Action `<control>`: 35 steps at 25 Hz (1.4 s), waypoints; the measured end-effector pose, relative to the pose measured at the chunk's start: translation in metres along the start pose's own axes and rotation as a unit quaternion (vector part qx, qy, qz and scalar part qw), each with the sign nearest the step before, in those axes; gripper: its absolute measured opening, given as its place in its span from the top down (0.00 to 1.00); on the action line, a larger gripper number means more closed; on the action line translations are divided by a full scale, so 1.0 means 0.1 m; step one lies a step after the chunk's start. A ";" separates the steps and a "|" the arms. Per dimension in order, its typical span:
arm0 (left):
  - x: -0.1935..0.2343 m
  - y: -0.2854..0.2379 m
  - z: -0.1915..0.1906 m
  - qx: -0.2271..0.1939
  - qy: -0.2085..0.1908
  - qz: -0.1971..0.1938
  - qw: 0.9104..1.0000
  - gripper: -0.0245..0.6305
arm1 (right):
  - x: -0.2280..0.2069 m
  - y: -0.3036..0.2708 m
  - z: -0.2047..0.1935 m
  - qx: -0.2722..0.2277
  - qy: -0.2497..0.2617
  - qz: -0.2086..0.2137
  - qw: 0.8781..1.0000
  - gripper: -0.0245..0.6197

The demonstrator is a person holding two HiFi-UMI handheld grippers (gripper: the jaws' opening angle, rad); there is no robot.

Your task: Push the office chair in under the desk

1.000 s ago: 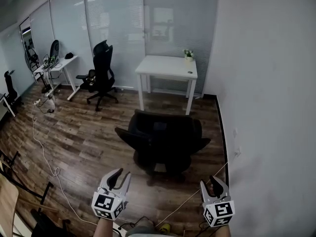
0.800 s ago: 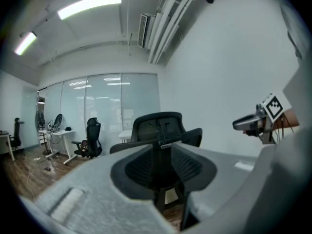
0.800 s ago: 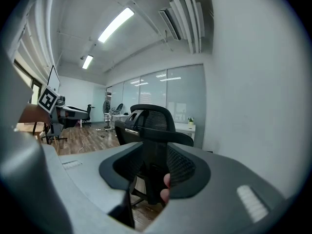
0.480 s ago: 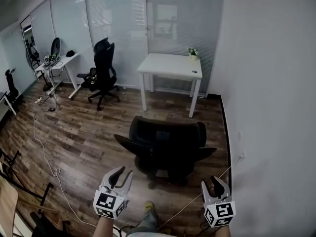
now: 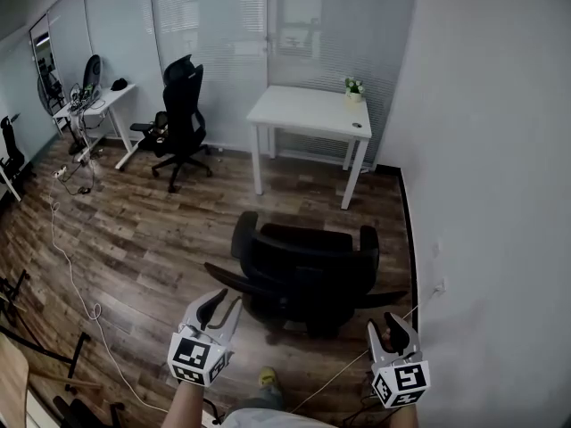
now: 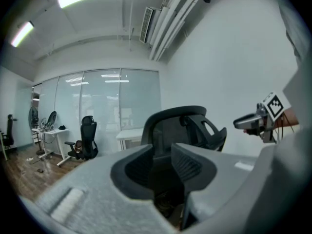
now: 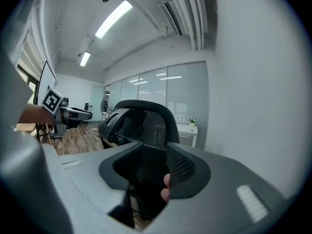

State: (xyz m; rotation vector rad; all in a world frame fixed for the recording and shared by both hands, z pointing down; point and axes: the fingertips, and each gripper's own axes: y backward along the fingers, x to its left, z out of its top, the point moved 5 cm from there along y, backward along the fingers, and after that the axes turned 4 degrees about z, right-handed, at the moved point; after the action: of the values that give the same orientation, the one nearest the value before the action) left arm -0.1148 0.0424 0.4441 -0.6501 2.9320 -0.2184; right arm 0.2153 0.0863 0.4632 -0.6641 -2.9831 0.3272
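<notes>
- Black office chair (image 5: 303, 270) is standing on the wood-plank floor (image 5: 152, 230), between the grippers and the white desk (image 5: 308, 114). It is sitting well apart from the desk, not under it, and near the white wall (image 5: 482, 194) on the right.
- Chair is pointing its backrest at the grippers and its seat side toward the desk. Its widest span, armrest to armrest, is running left-right, roughly parallel to the desk's long edge.
- Backrest is showing a curved plastic rim around dark mesh in both gripper views, with armrests sticking out on each side.
- Desk is presenting a flat rectangular white top on straight white legs, with a small potted plant (image 5: 354, 86) sitting at its far right corner.
- Frosted glass partition (image 5: 214, 43) with horizontal blinds is running behind the desk. A second black office chair (image 5: 183, 114) is standing left of the desk.
- White cable (image 5: 76, 270) is snaking across the floor on the left.
- Left gripper (image 5: 223, 306) is hovering low, left of the chair. Its jaws are standing apart, with only the distant chair showing through the gap.
- Right gripper (image 5: 397, 324) is hovering low on the right, jaws standing wide apart and gripping nothing. A fingertip (image 7: 165, 186) is peeking out beside the ribbed pad of its right jaw.
- Black-and-white square codes on each marker cube (image 5: 194, 364) are showing as the only print in view.
</notes>
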 end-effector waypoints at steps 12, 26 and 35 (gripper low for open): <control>0.73 -0.65 0.03 -0.011 0.015 -0.045 0.999 0.78 | 0.09 -0.68 0.17 0.002 0.005 -0.018 1.000 0.76; 0.71 -0.86 0.10 -0.007 -0.005 -0.088 0.996 0.78 | -0.06 -0.74 0.16 0.010 0.034 -0.008 0.999 0.76; 0.62 -0.84 0.17 0.038 -0.116 -0.209 0.970 0.78 | 0.01 -0.77 0.13 0.076 0.133 0.092 0.984 0.76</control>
State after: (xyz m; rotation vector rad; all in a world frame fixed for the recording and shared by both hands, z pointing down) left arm -0.1334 -0.0618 0.4358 -1.1889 2.5218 -0.2735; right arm 0.1810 0.0162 0.4676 -0.8903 -2.6209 0.4348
